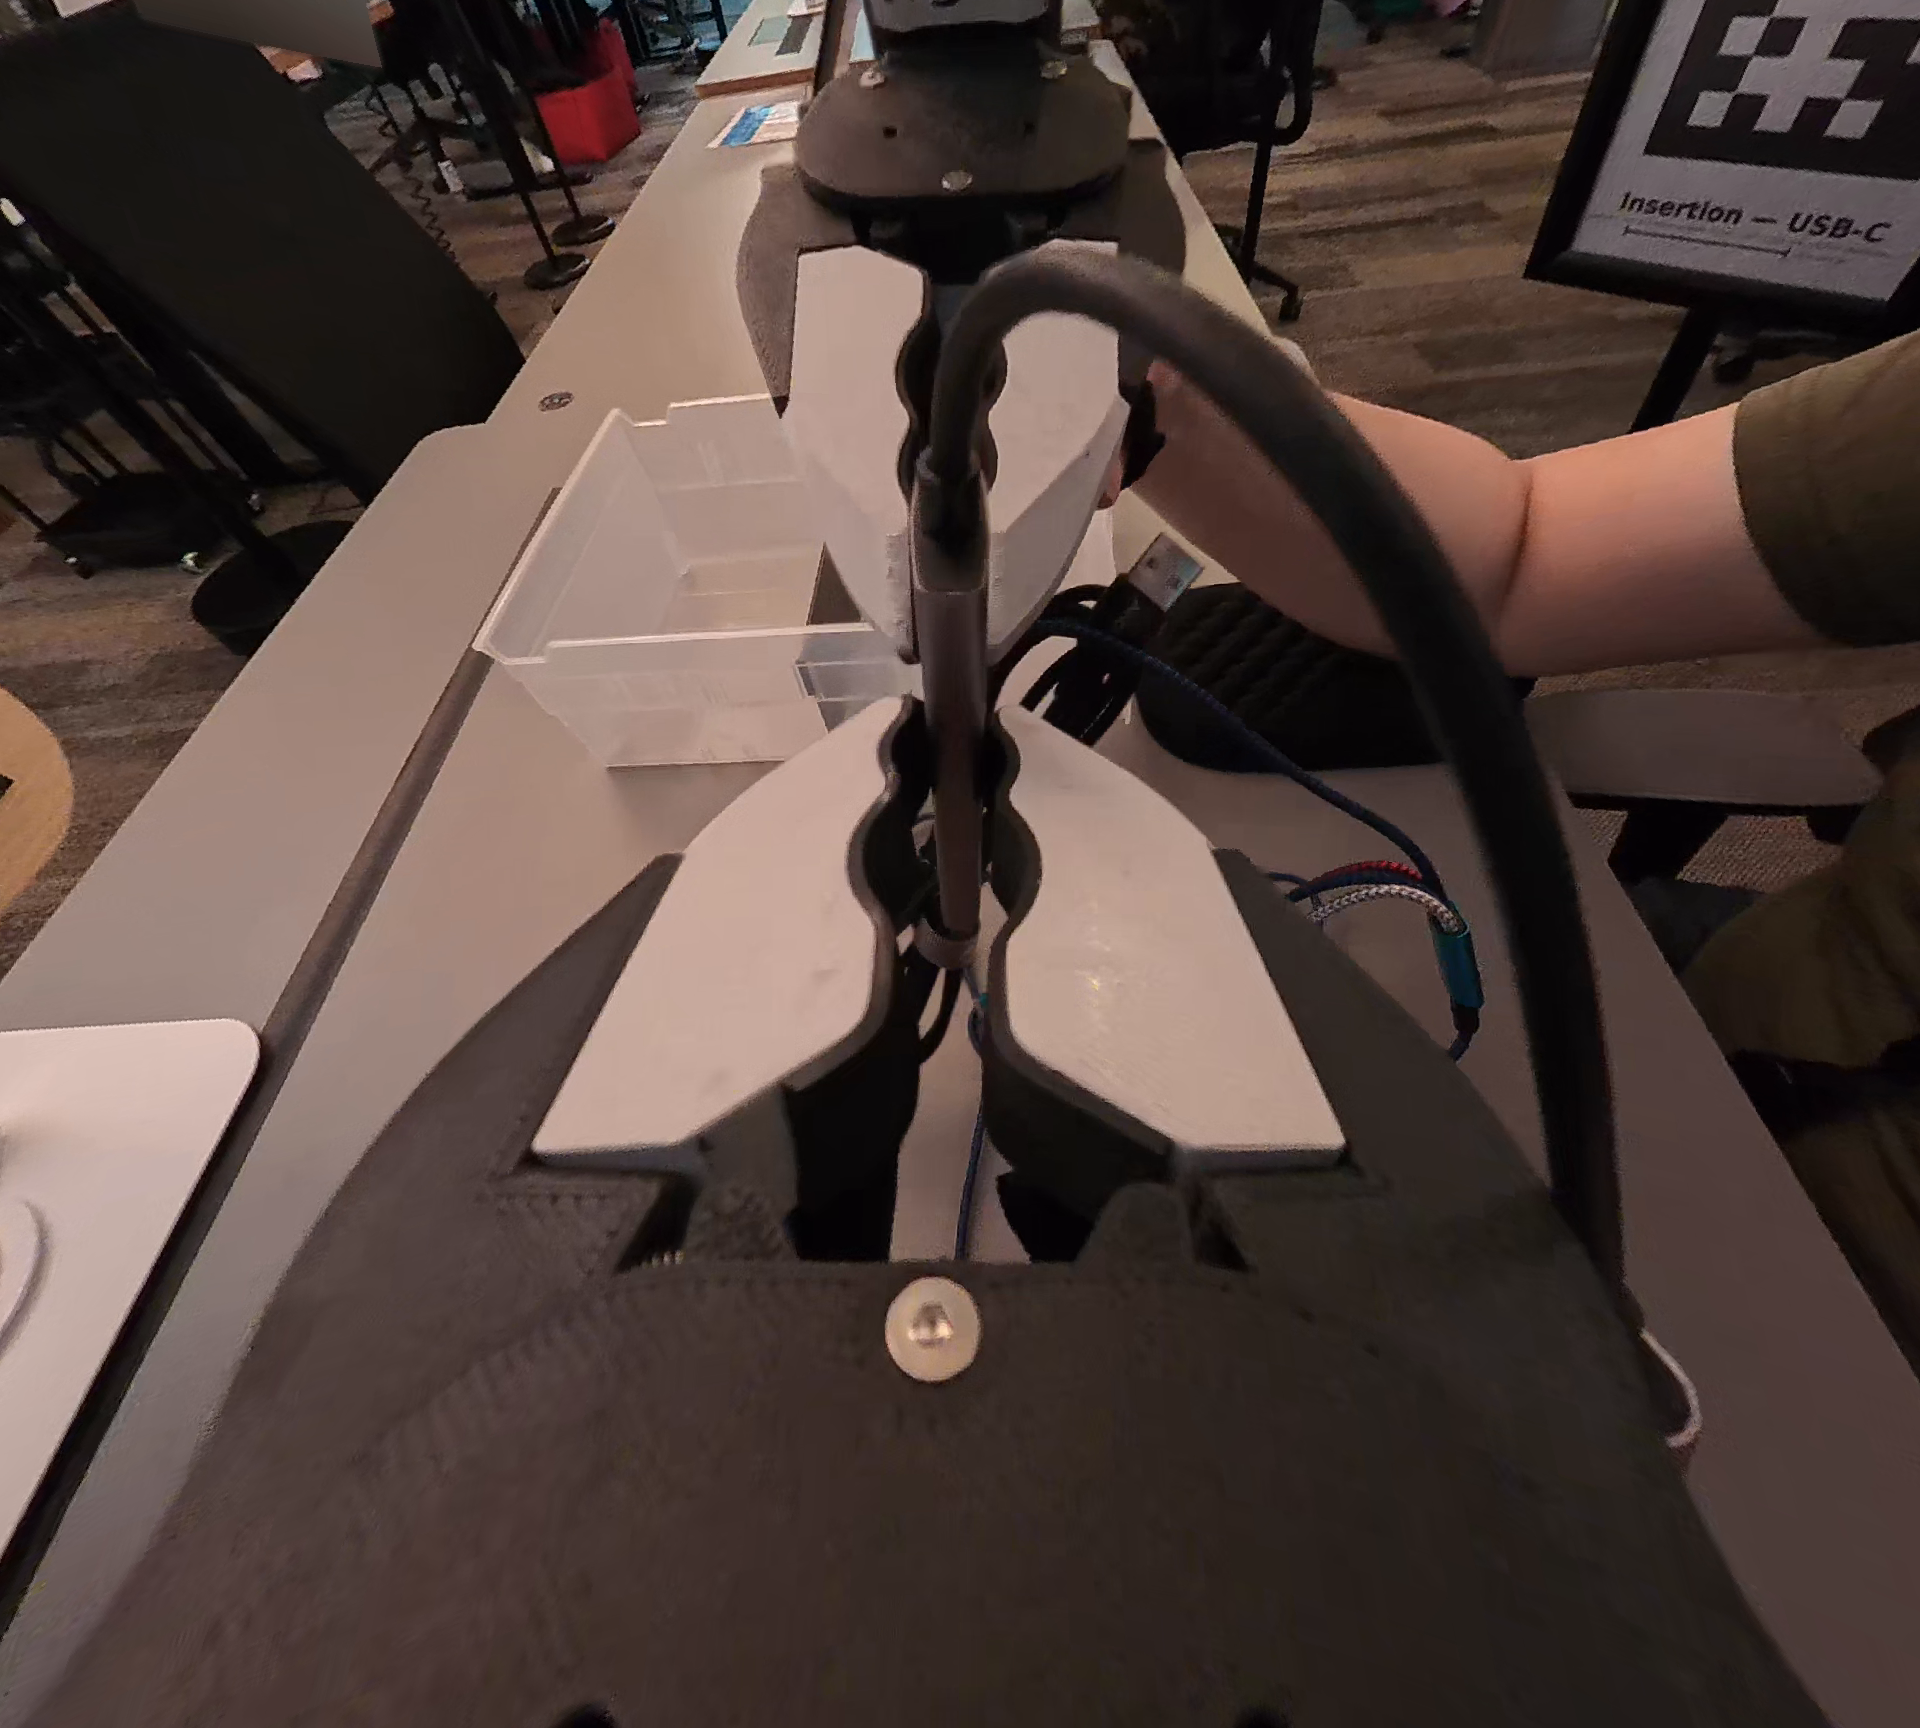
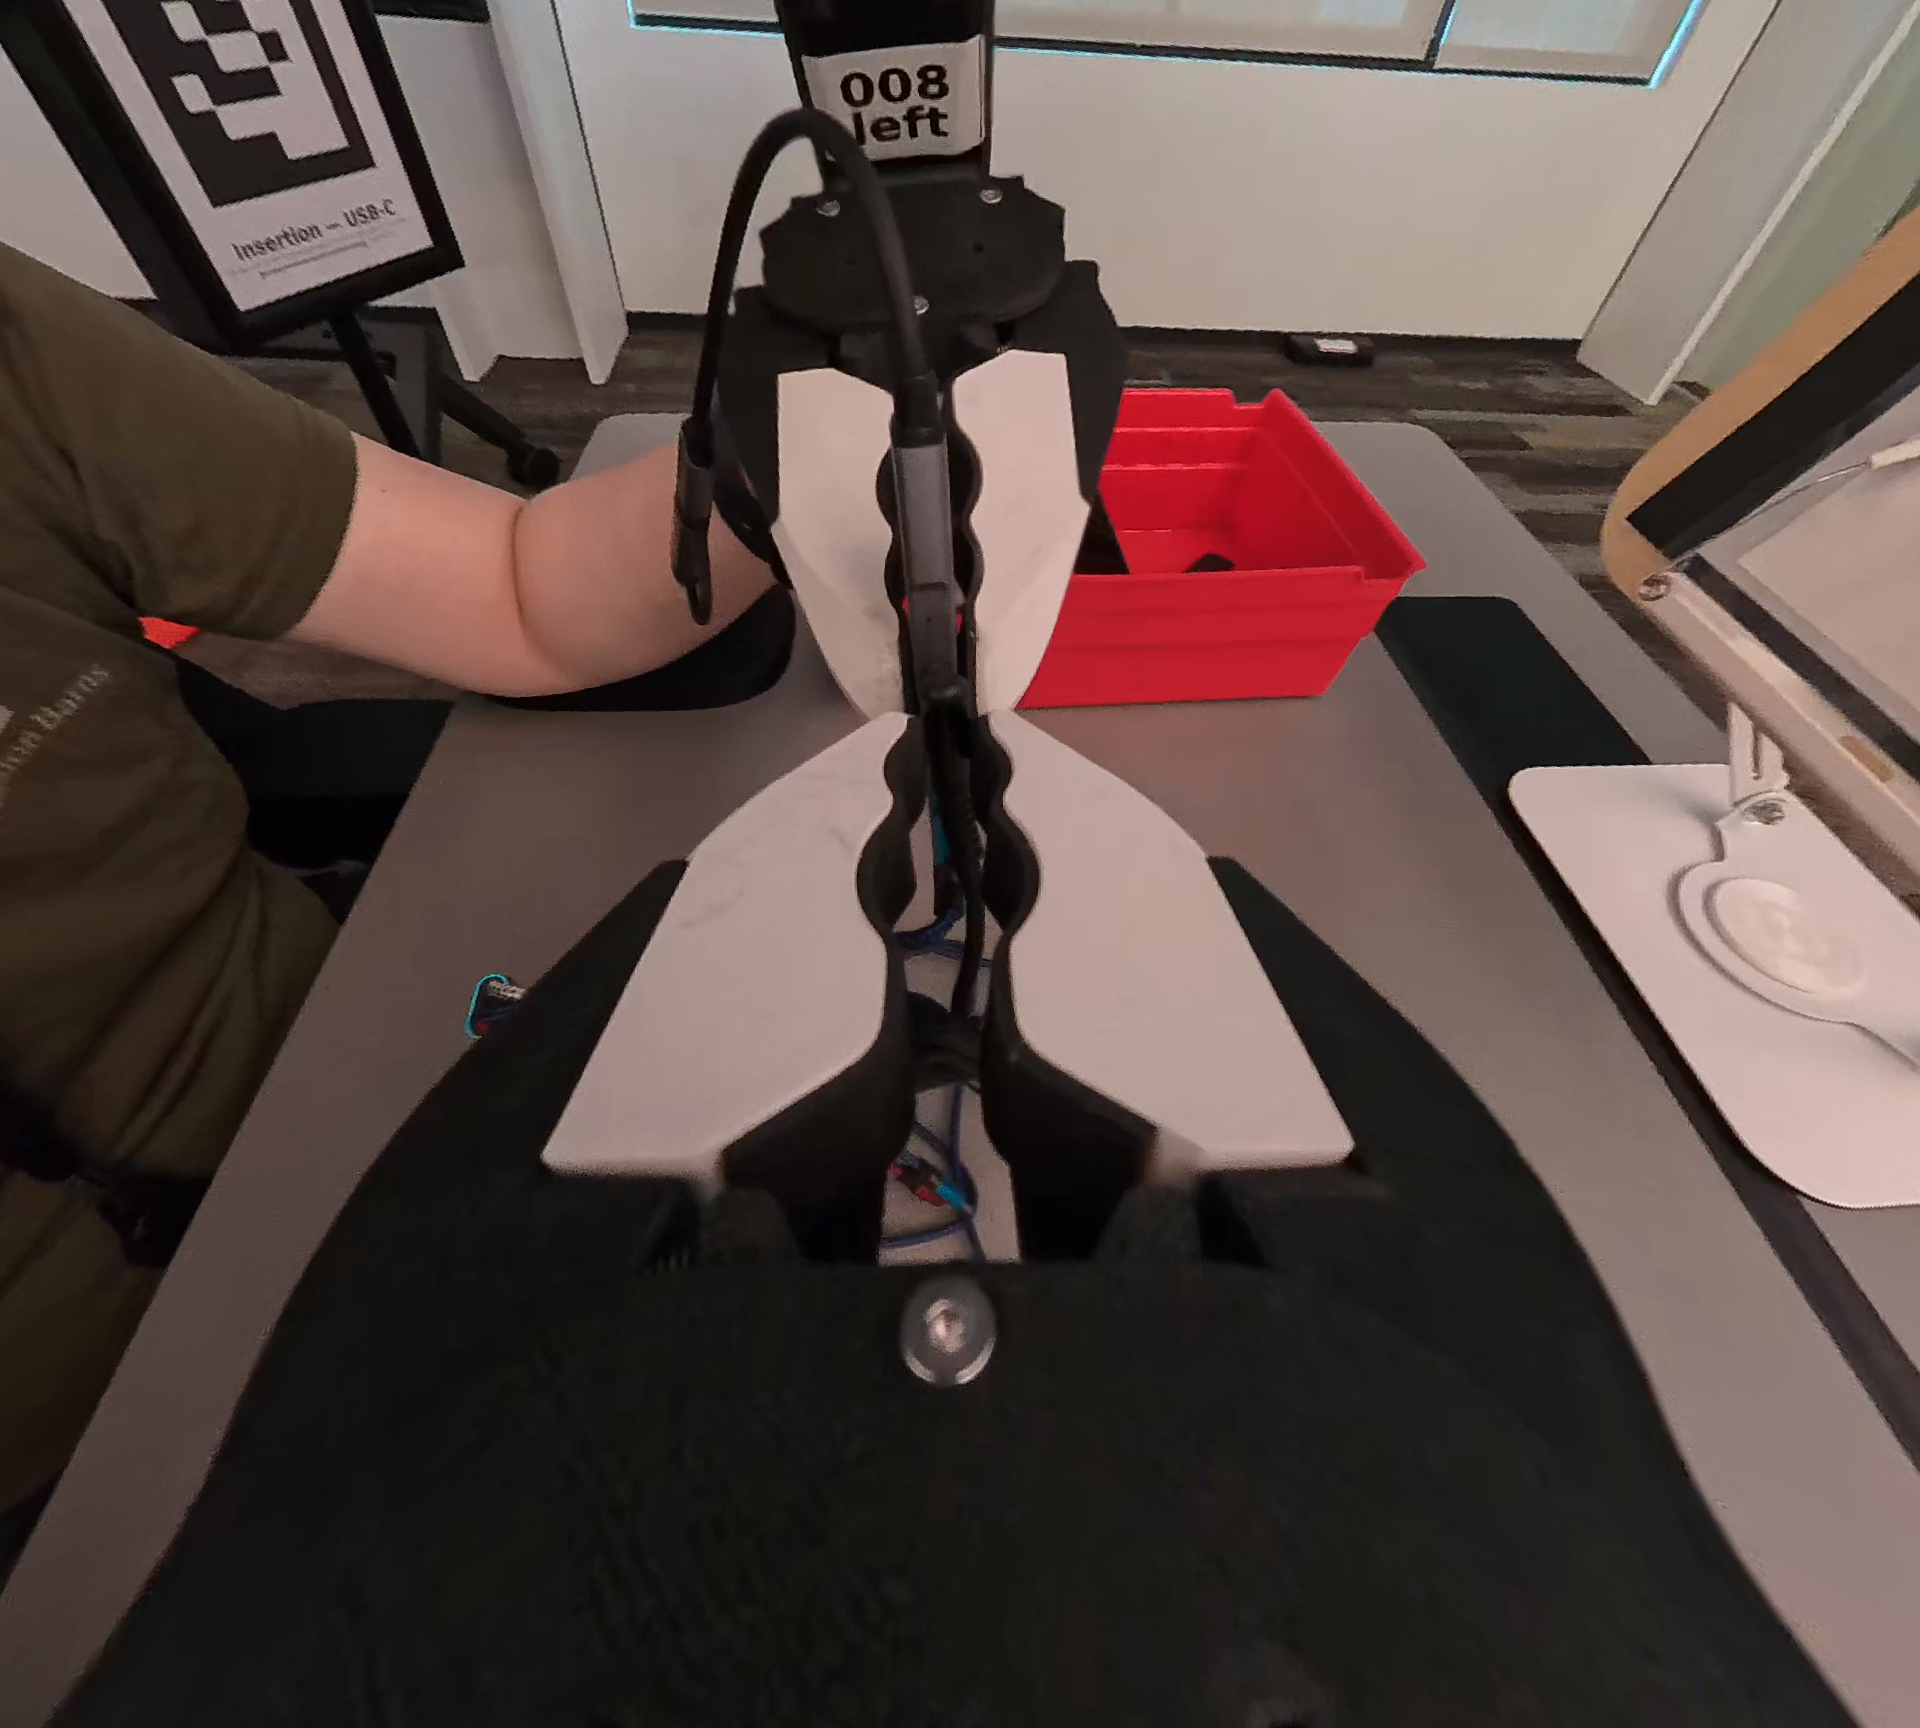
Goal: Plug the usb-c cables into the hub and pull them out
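The hub (image 2: 920, 515), a slim grey bar, is pinched lengthwise in the left claw (image 1: 945, 722), held up off the desk (image 2: 1351, 795) with its port end facing the other tool. Probably held like this so the port stays steady and in line. The hub's own black lead (image 2: 727, 276) loops up and over, with its free end dangling beside the person's forearm (image 2: 582, 577).

The right claw (image 2: 945, 722) is closed on a black usb-c cable (image 2: 966, 847) near its plug. It sits nose to nose with the left claw, so the plug is in line with the hub end. I judge this is the insertion or pull stage.

The plug-to-port joint is hidden between the white fingertips (image 2: 831, 805), so I can't tell if it is seated. Spare braided cables (image 1: 1371, 878) lie on the desk below, mostly hidden. A red bin (image 2: 1247, 629) and a clear bin (image 1: 644, 629) stand behind the claws. The red bin's contents are unclear.
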Tool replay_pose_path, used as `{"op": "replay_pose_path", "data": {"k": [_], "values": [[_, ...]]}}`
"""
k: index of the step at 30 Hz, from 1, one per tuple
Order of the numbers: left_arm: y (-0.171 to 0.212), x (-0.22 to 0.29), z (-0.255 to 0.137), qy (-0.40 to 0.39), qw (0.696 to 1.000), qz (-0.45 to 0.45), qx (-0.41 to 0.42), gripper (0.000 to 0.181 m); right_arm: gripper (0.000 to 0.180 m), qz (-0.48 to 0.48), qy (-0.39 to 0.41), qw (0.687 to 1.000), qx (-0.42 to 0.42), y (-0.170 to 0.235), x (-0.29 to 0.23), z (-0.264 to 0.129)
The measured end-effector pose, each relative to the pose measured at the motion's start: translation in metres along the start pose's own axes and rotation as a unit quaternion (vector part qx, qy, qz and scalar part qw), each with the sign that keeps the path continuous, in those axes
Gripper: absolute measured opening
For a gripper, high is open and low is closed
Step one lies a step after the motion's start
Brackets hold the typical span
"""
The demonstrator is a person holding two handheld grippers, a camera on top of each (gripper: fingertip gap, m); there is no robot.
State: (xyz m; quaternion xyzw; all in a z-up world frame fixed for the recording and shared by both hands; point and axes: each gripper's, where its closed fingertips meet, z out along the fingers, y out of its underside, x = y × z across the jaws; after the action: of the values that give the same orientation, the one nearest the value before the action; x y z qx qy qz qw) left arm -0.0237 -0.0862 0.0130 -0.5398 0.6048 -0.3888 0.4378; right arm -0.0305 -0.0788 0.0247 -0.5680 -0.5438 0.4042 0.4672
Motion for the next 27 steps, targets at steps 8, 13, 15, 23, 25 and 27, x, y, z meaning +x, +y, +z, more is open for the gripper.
{"op": "replay_pose_path", "data": {"k": [8, 13, 15, 23, 25, 27], "values": [[0.005, -0.002, 0.002, -0.011, 1.000, 0.011, -0.012, 0.009, 0.008, 0.003, -0.011, 1.000, 0.005, 0.005, 0.001, 0.003], [0.007, -0.001, 0.002, -0.009, 1.000, 0.012, -0.022, 0.009, 0.008, -0.011, 0.001, 1.000, -0.011, 0.005, 0.000, 0.004], [0.012, 0.000, 0.004, -0.010, 0.999, 0.015, -0.040, 0.009, 0.008, -0.021, 0.008, 0.999, -0.036, 0.011, -0.001, 0.004], [0.001, 0.000, 0.000, 0.018, 0.999, -0.048, -0.015, 0.009, 0.008, 0.012, -0.013, 1.000, 0.007, 0.000, -0.001, 0.001], [0.004, -0.002, 0.000, 0.016, 0.998, -0.056, -0.026, 0.009, 0.008, 0.012, -0.013, 1.000, 0.008, 0.003, 0.002, 0.002], [0.005, -0.002, 0.000, 0.022, 0.997, -0.072, -0.028, 0.009, 0.008, 0.027, -0.023, 0.999, 0.016, 0.003, 0.002, 0.003]]}}
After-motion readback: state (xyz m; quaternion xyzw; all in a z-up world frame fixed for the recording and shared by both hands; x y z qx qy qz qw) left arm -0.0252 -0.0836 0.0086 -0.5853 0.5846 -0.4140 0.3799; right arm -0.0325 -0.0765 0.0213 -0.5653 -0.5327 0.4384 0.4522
